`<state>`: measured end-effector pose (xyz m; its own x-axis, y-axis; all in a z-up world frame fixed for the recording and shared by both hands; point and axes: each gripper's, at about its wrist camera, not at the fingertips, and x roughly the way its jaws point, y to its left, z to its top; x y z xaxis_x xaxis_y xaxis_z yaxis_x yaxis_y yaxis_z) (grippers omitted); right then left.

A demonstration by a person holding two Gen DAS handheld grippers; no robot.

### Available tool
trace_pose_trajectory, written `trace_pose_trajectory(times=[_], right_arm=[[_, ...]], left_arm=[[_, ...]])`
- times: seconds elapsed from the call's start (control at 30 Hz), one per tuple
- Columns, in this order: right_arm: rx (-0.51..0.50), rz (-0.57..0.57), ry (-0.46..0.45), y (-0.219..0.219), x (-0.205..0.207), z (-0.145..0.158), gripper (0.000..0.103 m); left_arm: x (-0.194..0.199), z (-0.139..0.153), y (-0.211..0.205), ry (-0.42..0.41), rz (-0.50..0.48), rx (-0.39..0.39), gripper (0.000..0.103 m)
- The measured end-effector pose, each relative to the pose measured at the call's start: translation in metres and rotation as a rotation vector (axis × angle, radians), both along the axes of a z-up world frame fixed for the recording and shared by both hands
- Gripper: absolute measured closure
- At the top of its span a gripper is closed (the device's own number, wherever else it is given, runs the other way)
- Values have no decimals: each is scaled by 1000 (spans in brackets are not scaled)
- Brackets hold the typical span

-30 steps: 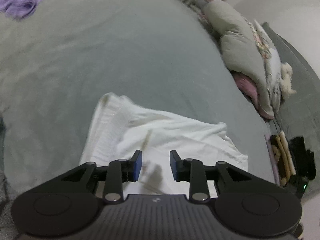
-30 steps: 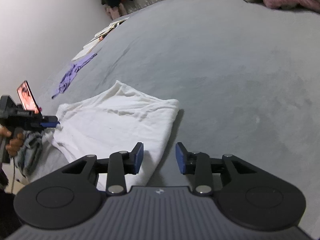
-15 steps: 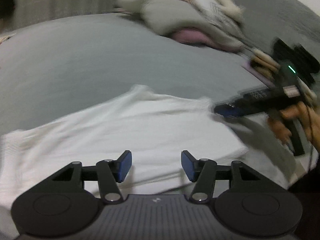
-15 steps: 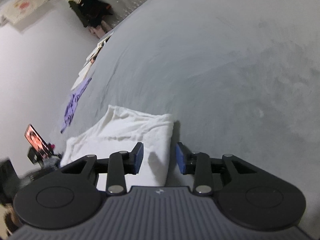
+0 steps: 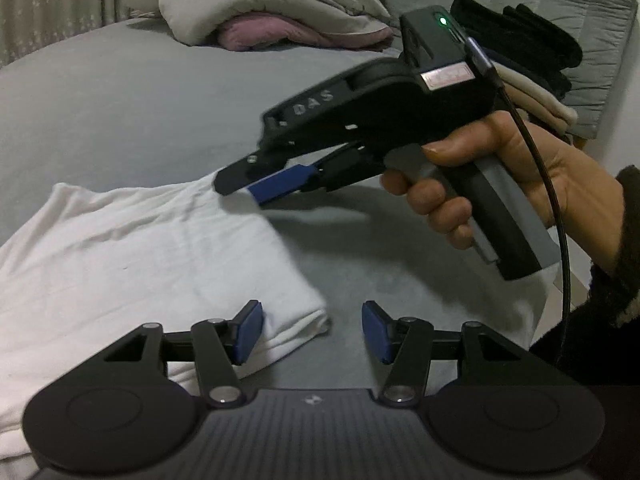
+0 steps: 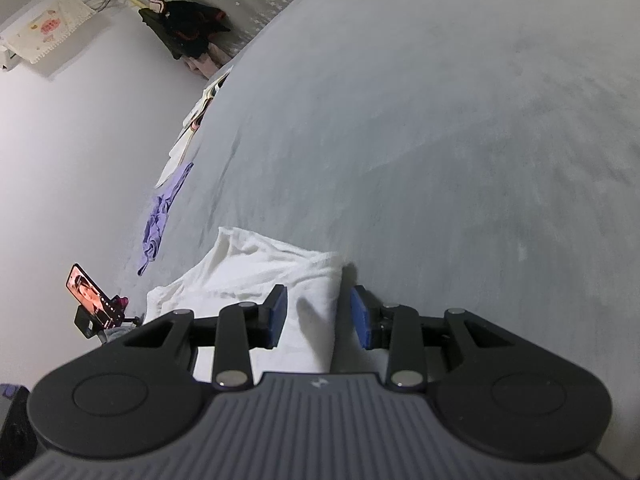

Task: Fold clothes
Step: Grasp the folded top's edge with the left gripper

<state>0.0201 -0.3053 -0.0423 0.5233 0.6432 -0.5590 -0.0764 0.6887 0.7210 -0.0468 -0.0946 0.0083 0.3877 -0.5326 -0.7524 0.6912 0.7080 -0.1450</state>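
The white garment lies folded flat on the grey bed. The left tool hangs just above its near corner, blue pads spread apart and released, with nothing pinched: that corner sits just ahead of the left pad, while the bed shows ahead of the right pad.

Ahead and to the right of the left tool, the right tool reaches in from the side, gripped by a hand in a dark sleeve. Its tip is at the garment's far corner. In the right wrist view the right tool has its pads parted a little and released, with the garment's folded edge lying below the gap between them; neither pad presses the cloth.

Beyond the left tool, at the far side of the bed, is a heap of grey and pink bedding. To the right, behind the hand, is a stack of dark and beige clothes.

Left of the right tool, a purple garment lies at the bed's edge, and a lit phone stands on a mount further down.
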Motion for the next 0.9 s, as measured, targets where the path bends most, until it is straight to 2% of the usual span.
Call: trace_pose_trajectory(times=[0.07,0.1,0.13,0.17,0.2,0.23,0.37,0.53,0.9], right_arm=[[2,1,-2,0,2,-1,67],[-2,5,-5,1,4,-2,68],[-9,6,-7,2,5,-2,73],[-16,4,-8,2,6,-2,86],[-18,1,-7,2,6,-2,91],[-15,-3,-4,2,7,-2,93],[0,-1,-35,9,8,13,95],[4,27,-93,31,9,36,95],[-28,109,-187,111,25,62,95]], left_arm=[[2,-4,-9,-8,34,29,53],[1,-5,-11,-12,45,39,59],[-1,-6,-13,-23,61,57,68],[-2,-7,-14,-32,74,71,74],[-3,-6,-13,-35,82,74,85],[-3,-6,-9,-33,92,67,91],[-4,0,15,30,124,-29,94],[-7,13,60,62,172,-144,95],[-7,24,177,108,329,-285,96]])
